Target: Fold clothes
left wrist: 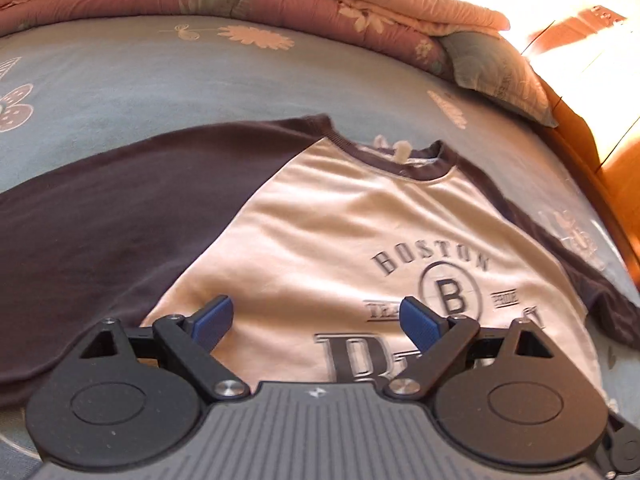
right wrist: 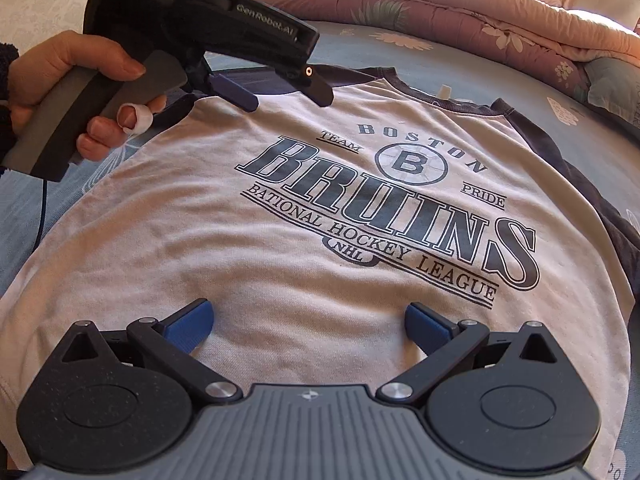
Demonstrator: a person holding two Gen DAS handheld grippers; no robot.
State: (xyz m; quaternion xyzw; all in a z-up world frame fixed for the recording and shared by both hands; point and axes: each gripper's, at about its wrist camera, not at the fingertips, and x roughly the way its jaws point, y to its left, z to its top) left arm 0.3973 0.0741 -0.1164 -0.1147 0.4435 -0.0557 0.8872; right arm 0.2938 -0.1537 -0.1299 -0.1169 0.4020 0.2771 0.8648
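Sleeve first, on the far left: the dark sleeve (left wrist: 92, 216) of a cream-bodied raglan shirt (right wrist: 248, 272) runs out flat over the blue bedsheet (left wrist: 132, 76). The shirt lies spread face up, print showing, collar toward the far side where a rolled quilt (left wrist: 256, 4) sits. No fold shows in what I can see of it.

Just right of that sleeve, the left gripper (left wrist: 314, 318) hangs over the cream chest near the left shoulder seam, its blue pads wide apart and nothing between them. In the right wrist view the same tool comes in from the upper left, held by a hand (right wrist: 76, 92), tips pointing at the shoulder area; whether they touch the cloth I cannot tell.

Further right, the right gripper (right wrist: 308, 326) hovers over the lower middle of the shirt, below the printed lettering, jaws also spread wide and empty. The right sleeve (right wrist: 580, 152) trails off toward the bed's right edge.

My guess is that this is the laid-flat stage, with each tool seeking a hold. Folding a side inward would need a pinch at shoulder and hem together, lifted evenly so the soft cloth does not bunch.
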